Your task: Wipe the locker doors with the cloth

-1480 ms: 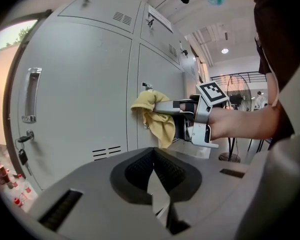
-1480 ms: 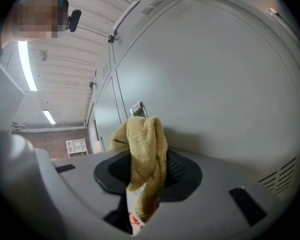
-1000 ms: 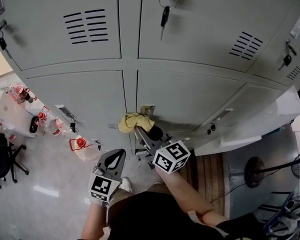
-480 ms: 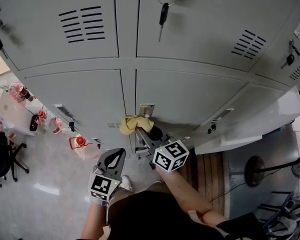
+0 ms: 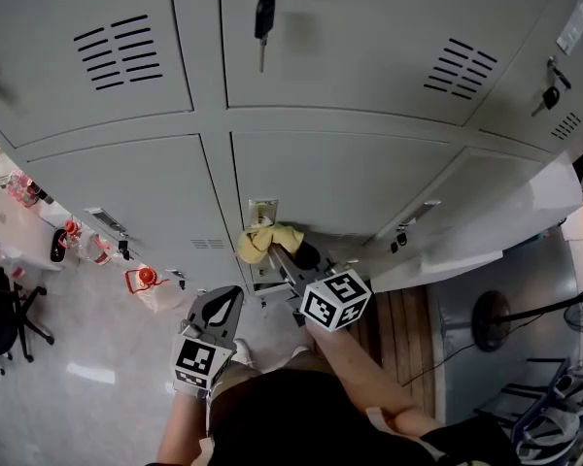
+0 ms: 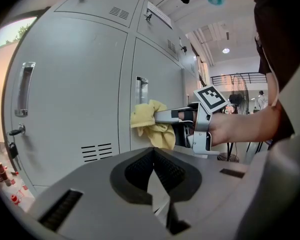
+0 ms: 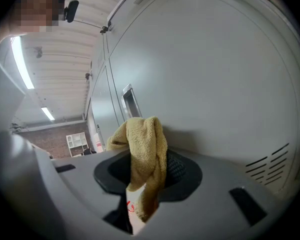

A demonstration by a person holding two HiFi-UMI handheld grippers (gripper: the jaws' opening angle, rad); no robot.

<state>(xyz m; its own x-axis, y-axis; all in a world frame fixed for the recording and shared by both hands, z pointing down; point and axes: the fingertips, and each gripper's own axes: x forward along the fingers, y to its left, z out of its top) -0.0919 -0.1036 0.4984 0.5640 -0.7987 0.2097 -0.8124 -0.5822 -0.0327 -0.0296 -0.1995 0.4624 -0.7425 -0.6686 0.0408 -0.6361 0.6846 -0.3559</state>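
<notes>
My right gripper (image 5: 277, 248) is shut on a yellow cloth (image 5: 262, 240), which presses against a lower grey locker door (image 5: 340, 183) just below its recessed handle (image 5: 262, 211). In the right gripper view the cloth (image 7: 144, 156) is bunched between the jaws and hangs down in front, with the handle (image 7: 128, 102) just beyond. My left gripper (image 5: 217, 312) hangs low beside the person's body, jaws shut and holding nothing. The left gripper view shows the cloth (image 6: 150, 121) and the right gripper (image 6: 162, 116) against the door from the side.
Keys hang in the upper door locks (image 5: 263, 16). One locker door (image 5: 466, 250) at the right stands ajar. Red-capped bottles (image 5: 141, 278) and a black chair (image 5: 5, 318) are on the floor at left, and a fan (image 5: 496, 323) stands at right.
The head view has shifted, so the lockers sit further left in the frame. The cloth stays pressed near the lower door's handle, slightly lower than before. The left gripper has not moved.
</notes>
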